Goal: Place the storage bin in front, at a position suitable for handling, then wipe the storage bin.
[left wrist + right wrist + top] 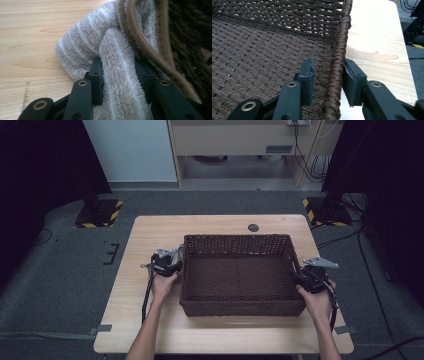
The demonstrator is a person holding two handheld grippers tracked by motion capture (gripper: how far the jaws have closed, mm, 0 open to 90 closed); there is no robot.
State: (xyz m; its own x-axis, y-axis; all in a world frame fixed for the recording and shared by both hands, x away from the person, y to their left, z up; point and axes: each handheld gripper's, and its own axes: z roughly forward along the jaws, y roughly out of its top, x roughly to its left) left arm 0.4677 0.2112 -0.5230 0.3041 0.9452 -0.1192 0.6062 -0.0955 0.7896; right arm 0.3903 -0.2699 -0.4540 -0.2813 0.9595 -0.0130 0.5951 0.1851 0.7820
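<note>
The left gripper (pixel 119 77) has its fingers closed on a fluffy grey-striped towel (pixel 100 45), while the right gripper (pixel 329 82), fingers part-open, straddles the dark brown woven basket's (pixel 262 50) rim, apparently steadying it on the tabletop (pixel 150 320).

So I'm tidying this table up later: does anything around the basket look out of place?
Yes: a striped beige towel is bunched against the outside of the wicker basket's left wall, pinched in the left gripper. The right gripper straddles the basket's right rim.

Empty brown wicker basket (pixel 240 307), towel (pixel 117 82) at rim
</note>
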